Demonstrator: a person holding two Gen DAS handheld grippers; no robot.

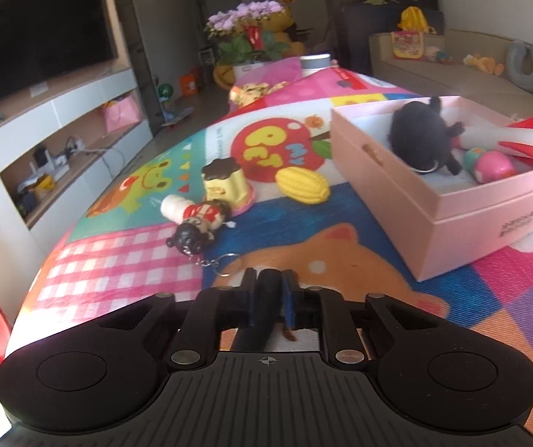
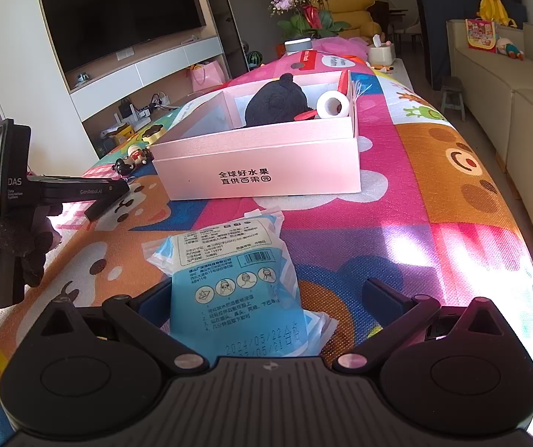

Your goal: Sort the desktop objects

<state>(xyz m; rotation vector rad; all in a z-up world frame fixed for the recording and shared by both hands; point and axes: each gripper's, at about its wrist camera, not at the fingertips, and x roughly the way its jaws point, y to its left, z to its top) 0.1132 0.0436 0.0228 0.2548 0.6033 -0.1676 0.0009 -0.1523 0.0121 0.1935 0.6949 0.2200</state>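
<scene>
Sunlit living room, with a dark television at the upper left of both views and a sofa along the right; the tabletop (image 1: pixel 125 272) wears a bright cartoon-print cover. In the left wrist view a pink box (image 1: pixel 452 219) sits at right of centre, holding a black plush toy (image 1: pixel 421 138), a white and red rocket-like toy (image 1: pixel 519 141) and a pink ball (image 1: pixel 495 167). Left of the box, loose on the cover, lie a yellow corn toy (image 1: pixel 302 183), a pudding-shaped toy (image 1: pixel 225 184) and a doll keychain (image 1: pixel 195 223), its metal ring (image 1: pixel 229 264) just beyond the left tongs (image 1: pixel 270 283).

The left tongs point down at a slant from the bottom centre. Their blue-padded jaws are clenched on a thin dark object (image 1: pixel 266 298) that I cannot identify. In the right wrist view they reach in from the left edge, carried by a dark gloved hand (image 2: pixel 24 246).

The right tongs (image 2: pixel 270 294) also tilt downward, jaws spread wide and released. A blue wipes packet (image 2: pixel 244 294) lies flat on the cover between them, touching neither pad as far as can be seen, in front of the box.
</scene>
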